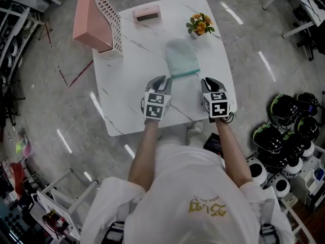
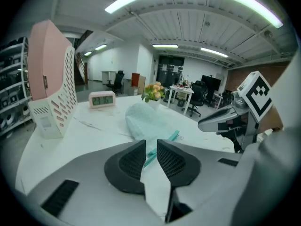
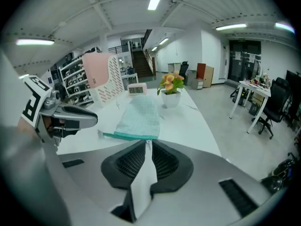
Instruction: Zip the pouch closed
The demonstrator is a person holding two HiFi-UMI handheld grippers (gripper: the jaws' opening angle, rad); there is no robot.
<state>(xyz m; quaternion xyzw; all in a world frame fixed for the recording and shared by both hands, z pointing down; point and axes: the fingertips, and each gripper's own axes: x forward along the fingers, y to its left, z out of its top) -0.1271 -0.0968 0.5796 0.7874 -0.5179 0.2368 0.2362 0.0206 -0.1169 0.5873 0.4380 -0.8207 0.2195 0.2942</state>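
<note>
Two grippers flank the near end of the pouch. Head view: the pale green pouch (image 1: 182, 57) lies flat at the centre of the white table (image 1: 127, 95), its teal zipper edge (image 1: 184, 74) turned toward me. The left gripper (image 1: 163, 79) sits just beside that edge's left end and the right gripper (image 1: 208, 80) just beside its right end. Left gripper view: the fingers stand a narrow gap apart with nothing pinched, and the zipper edge (image 2: 164, 142) shows beyond the gap at lower centre. Right gripper view: the fingers show the same narrow, empty gap. A small tab (image 3: 149, 141), which I take for the pull, lies just past the fingertips where the zipper edge (image 3: 127, 135) ends. Handling, as I judge it: the pouch is thin, soft and light, so it is likely to slide on the smooth top and to bunch. I would anchor the fabric at one end of the zip and pinch the tab with the other gripper. Whether the zip is fully closed I cannot tell.
</note>
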